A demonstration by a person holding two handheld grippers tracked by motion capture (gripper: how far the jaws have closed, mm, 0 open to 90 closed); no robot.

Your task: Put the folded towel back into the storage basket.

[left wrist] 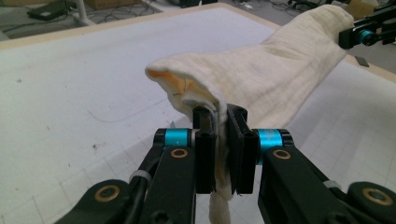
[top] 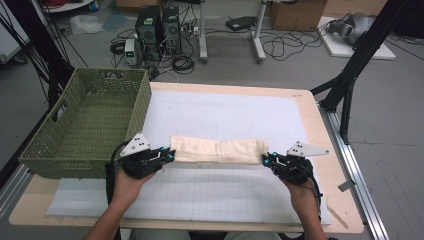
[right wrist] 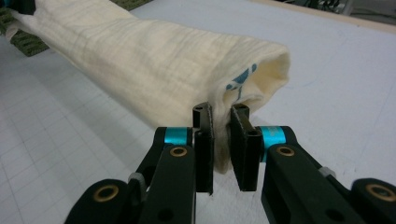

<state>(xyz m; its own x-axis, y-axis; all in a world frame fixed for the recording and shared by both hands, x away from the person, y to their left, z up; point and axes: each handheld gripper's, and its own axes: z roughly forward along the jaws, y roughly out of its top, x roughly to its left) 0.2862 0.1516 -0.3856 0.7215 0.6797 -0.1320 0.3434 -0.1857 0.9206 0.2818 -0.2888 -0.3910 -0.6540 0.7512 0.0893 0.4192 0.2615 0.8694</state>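
Cloth (top: 218, 150): a cream, folded length of thin woven fabric, stretched in a long band between the two grippers above the white mat (top: 225, 115) on the table (top: 320, 130), just right of the green basket (top: 85, 125). It looks light and wholly limp, so it should carry no shape of its own; the middle will likely sag or open out if the ends come closer together. The weave looks slightly rough rather than slippery, so a pinch should keep it, though the layers could slide apart if only the outer fold is caught. Nothing about it seems fragile.

The ends are the sensible places to hold it, each pinch taking all the layers at once. The left gripper (top: 170, 154) is clamped narrow on the left end; in the left gripper view (left wrist: 220, 140) the fabric bunches between the jaws and a tail hangs below them. The right gripper (top: 266, 159) is likewise closed tight on the right end (right wrist: 220, 140), where a small blue print (right wrist: 240, 79) shows inside the fold.
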